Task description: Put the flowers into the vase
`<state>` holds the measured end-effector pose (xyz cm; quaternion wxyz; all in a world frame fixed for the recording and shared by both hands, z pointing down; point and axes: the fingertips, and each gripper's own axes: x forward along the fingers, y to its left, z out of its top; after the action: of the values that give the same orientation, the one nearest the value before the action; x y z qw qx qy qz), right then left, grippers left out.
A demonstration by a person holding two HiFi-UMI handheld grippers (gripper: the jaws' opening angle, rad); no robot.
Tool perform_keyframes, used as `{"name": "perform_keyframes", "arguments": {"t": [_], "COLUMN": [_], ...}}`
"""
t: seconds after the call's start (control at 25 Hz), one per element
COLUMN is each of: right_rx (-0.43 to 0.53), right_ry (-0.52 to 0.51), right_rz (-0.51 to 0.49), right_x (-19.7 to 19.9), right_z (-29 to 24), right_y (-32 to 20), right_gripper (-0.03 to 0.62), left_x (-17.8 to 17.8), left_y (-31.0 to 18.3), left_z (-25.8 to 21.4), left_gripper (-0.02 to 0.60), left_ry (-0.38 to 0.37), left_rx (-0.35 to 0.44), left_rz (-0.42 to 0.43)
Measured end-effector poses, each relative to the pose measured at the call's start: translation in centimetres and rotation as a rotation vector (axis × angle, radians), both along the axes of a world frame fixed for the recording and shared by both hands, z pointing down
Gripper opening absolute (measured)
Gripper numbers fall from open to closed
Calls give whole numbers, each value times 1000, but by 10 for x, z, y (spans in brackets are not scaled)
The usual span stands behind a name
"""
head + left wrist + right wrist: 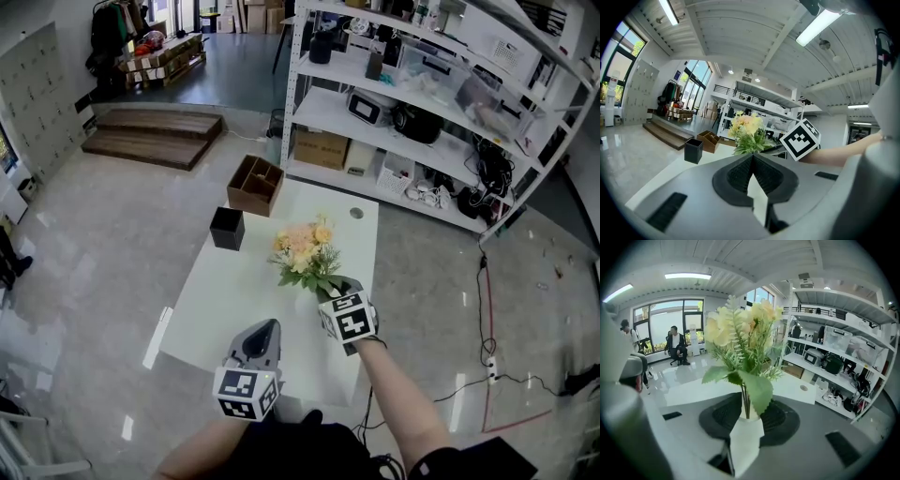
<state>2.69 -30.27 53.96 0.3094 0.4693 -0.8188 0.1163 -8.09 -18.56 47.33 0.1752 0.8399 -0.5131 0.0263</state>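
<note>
Forearm (pixel 398 389) extended, right tool (pixel 334 292) tilted down, jaws apart around flowers (pixel 305 249).

One white table (pixel 234 300) carries one bunch of flowers (pixel 305 248), one black square container (pixel 227 228) and one wooden box (pixel 255 185). The tabletop has one round hole (pixel 356 213). One white vase (pixel 747 412) holds the stems. There are two grippers, the left gripper (pixel 270 325) and the right gripper (pixel 337 286). There are two marker cubes, the left marker cube (pixel 247 392) and the right marker cube (pixel 348 317). One white shelving rack (pixel 422 103) and one wooden platform (pixel 155 136) stand beyond. Two people show by the windows: one seated person (pixel 676 345) and one standing person (pixel 626 331).
</note>
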Motion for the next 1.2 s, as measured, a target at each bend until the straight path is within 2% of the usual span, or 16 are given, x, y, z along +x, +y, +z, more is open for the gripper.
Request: {"name": "perform_keyframes", "arguments": {"t": [0.4, 0.6, 0.68, 0.8, 0.92, 1.2], "right_rx": [-15, 16, 57, 169, 259, 345], "right_ry": [12, -18, -45, -120, -212, -373], "right_rz": [-40, -23, 10, 93, 177, 350], "right_x": [8, 24, 33, 49, 67, 108], "right_z": [-7, -15, -22, -43, -62, -83], "right_y": [19, 37, 45, 61, 80, 117], "right_gripper": [110, 81, 57, 17, 6, 5], "left_x": [17, 25, 28, 36, 42, 55], "left_y": [-1, -2, -3, -3, -2, 1], "left_z": [-4, -1, -2, -6, -11, -17], "left_gripper": [3, 3, 3, 3, 3, 3], "left_ry": [-2, -11, -14, -23, -44, -42], "left_rx": [7, 4, 5, 14, 28, 35], "left_rz": [23, 33, 37, 52, 62, 83]}}
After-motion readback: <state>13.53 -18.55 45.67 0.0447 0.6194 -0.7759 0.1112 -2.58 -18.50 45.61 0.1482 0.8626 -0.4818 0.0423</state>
